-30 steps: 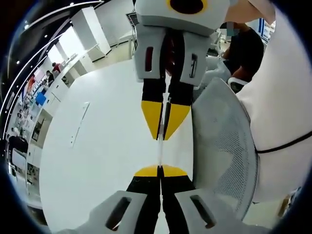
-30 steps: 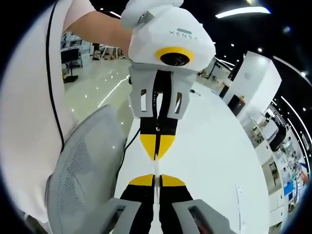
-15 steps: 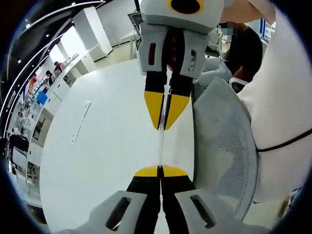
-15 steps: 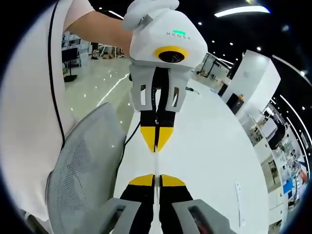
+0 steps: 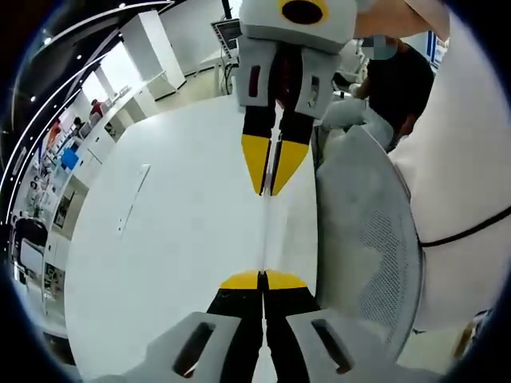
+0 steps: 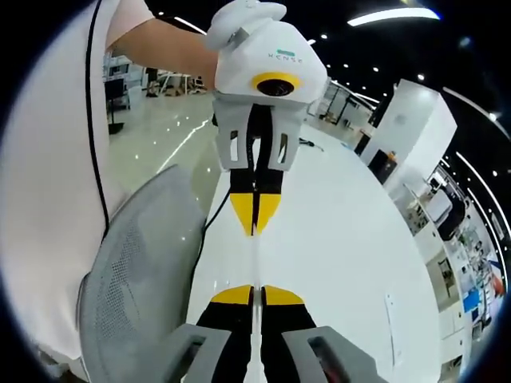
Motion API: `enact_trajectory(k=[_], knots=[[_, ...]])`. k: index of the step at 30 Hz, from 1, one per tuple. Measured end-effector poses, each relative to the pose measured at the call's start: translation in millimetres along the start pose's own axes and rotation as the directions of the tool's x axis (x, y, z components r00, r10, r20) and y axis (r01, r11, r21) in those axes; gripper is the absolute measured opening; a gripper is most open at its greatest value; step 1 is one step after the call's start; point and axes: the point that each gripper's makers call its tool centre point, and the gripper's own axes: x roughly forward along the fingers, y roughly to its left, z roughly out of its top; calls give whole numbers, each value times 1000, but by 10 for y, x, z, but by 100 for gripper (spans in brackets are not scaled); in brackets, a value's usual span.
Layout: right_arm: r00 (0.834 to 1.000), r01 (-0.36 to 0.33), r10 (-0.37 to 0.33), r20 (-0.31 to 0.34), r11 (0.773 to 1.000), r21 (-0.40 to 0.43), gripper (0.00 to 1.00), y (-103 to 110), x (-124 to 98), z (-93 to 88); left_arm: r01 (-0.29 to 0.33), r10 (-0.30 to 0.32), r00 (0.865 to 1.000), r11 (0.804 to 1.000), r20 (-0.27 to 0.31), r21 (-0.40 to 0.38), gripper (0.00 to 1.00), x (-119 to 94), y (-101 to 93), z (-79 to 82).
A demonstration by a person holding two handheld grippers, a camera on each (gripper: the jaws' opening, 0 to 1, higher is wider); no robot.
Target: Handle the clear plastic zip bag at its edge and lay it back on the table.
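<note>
White table (image 5: 160, 239) below, both claws pinch the bag (image 5: 266, 231) (edge-on).

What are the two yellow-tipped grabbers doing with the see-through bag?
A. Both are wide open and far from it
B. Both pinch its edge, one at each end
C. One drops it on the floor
B: the left gripper and right gripper are each shut on the edge-on clear bag stretched between them above the white table.
</note>
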Motion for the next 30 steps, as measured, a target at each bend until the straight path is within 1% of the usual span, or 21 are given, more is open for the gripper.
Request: enact_trajectory(k=[4, 18, 30], knots=[[1000, 3, -3, 2, 1000, 1, 0, 2, -16, -11, 1, -1, 1000, 1000, 5, -2, 0, -4, -12, 24], [1000, 12, -12, -10, 1000, 2, 0, -5, -93, -74, -2, 2, 1000, 1000, 6, -3, 0, -21, -9, 26], [1000, 15, -15, -19, 1000, -4, 0, -19, -137, -101, -10, 10, 1000, 1000, 7, -17, 0, -54, 16, -50]])
